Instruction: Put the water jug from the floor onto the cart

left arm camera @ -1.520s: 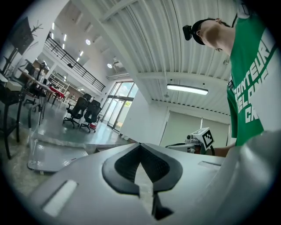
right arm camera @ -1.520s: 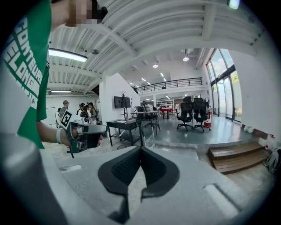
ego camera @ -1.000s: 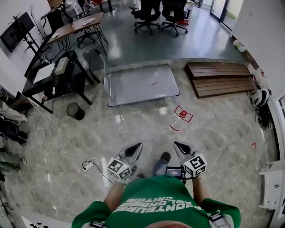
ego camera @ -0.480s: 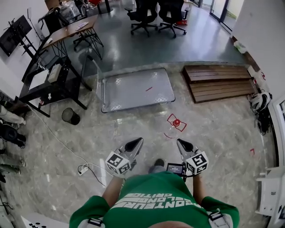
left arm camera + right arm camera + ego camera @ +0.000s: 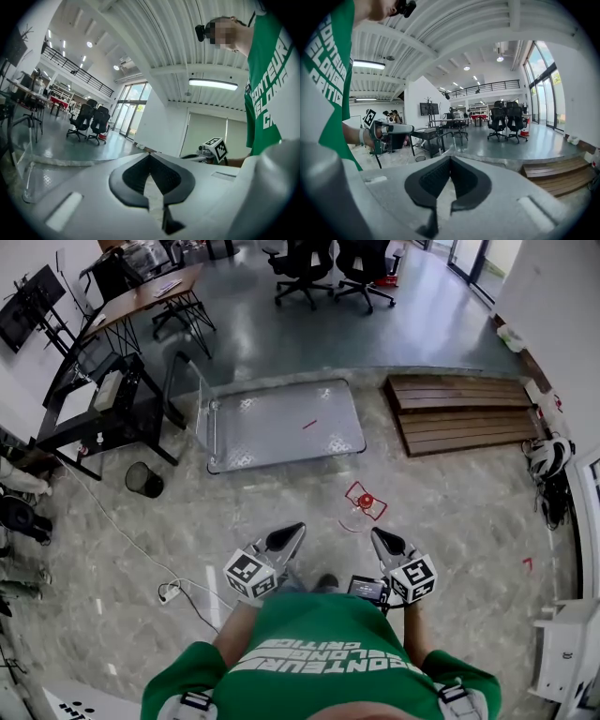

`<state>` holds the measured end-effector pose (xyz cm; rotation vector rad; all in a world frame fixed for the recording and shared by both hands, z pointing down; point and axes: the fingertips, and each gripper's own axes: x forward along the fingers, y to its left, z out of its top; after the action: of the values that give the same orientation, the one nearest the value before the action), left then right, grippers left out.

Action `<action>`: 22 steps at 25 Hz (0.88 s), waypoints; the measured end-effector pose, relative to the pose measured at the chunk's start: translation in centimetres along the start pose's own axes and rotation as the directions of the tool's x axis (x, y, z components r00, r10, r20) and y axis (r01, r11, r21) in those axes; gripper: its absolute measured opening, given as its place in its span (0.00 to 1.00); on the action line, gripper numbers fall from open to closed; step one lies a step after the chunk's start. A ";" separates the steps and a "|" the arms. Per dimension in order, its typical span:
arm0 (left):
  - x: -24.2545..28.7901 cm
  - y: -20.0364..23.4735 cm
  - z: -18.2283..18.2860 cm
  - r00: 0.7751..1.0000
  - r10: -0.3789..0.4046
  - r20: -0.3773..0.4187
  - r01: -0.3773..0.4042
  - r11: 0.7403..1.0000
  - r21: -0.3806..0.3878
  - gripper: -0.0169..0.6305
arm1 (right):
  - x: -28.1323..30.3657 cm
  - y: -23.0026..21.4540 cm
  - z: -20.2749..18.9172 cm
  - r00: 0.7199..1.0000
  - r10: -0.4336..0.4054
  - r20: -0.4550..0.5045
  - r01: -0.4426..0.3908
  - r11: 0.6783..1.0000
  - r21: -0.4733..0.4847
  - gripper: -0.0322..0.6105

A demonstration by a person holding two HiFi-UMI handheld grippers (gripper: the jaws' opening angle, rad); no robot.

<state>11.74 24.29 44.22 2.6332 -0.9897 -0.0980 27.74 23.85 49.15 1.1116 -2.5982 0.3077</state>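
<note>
While left tongs (image 5: 294,531) and right tongs (image 5: 378,535) sit closed, empty, one water jug (image 5: 366,502), one cart (image 5: 281,423) beyond.

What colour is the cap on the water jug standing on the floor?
Red. The cap of the water jug shows best in the head view.

The water jug (image 5: 362,506) stands upright on the pale marble floor (image 5: 450,521). Its body is clear, with a red cap (image 5: 367,500) on top and red trim around it. The cart (image 5: 281,423) is a low, grey metal platform cart, farther off and to the left of the jug, well apart from it. Its push handle (image 5: 203,409) stands up at the left end.
</note>
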 end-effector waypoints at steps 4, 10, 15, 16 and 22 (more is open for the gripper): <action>0.7 2.1 1.1 1.000 -0.015 0.014 0.015 1.000 0.001 0.05 | 1.8 -0.8 0.5 1.000 -0.022 -0.006 0.022 1.000 0.013 0.04; 0.3 6.0 3.4 0.999 -0.045 0.028 0.045 0.999 0.020 0.05 | 5.6 -0.7 3.1 0.999 -0.048 0.022 0.047 0.999 0.004 0.04; -1.0 10.1 3.9 0.997 -0.071 0.030 0.071 0.997 0.009 0.05 | 10.6 0.6 3.5 0.999 -0.048 -0.002 0.048 0.999 0.012 0.04; -1.4 11.1 4.0 0.997 -0.072 0.029 0.072 0.997 0.002 0.05 | 11.6 0.9 3.8 0.999 -0.049 -0.010 0.050 0.999 0.004 0.04; -4.2 16.6 6.0 0.996 -0.067 0.053 0.068 0.998 -0.018 0.05 | 16.3 2.7 7.3 0.999 -0.053 -0.005 0.053 0.998 -0.038 0.04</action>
<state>-2.96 13.65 43.74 2.6590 -0.9114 -0.1924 13.71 12.59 47.81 1.1625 -2.5535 0.2487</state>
